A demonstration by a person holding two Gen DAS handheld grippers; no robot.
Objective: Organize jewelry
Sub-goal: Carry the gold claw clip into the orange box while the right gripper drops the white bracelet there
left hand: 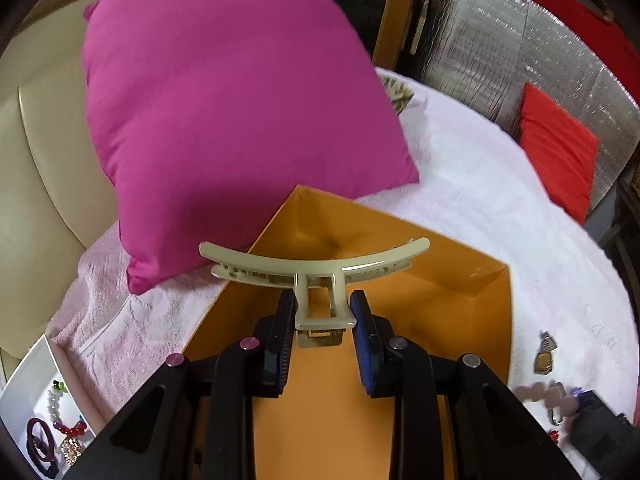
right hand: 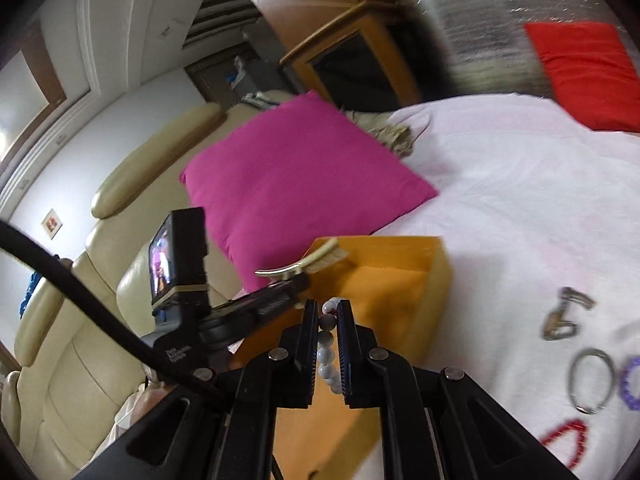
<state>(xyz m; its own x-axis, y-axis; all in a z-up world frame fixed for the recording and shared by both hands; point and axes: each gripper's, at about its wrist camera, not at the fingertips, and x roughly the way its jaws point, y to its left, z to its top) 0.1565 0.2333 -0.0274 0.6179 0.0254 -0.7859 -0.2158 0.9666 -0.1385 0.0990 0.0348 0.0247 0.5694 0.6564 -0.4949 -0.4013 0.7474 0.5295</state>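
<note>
**Inspector:** White bedcover [left hand: 480, 184] is recorded beyond and to both sides of the jaws, with a magenta pillow [left hand: 240, 112] lying on it, up and left of the left gripper's tips.

**Clerk:** And the container?

**Inspector:** An orange box [left hand: 460, 280], open-topped, is seen directly beneath and ahead of the left gripper [left hand: 322, 307]. It is also seen below the right gripper [right hand: 325, 312].

**Clerk:** State of the left jaws?

**Inspector:** Narrowly set, clamped on the handle of a cream hair claw clip [left hand: 316, 260], whose toothed bar is held crosswise just past the tips, above the box.

**Clerk:** The right?

**Inspector:** Nearly closed, pinching a pale bead bracelet [right hand: 326, 344], which runs up between the pads.

**Clerk:** Loose items?

**Inspector:** Right of the right jaws, on the cover, a metal ring [right hand: 590, 380], a wristwatch [right hand: 564, 316], purple beads [right hand: 632, 384] and red beads [right hand: 568, 436] are noted, blurred.
</note>
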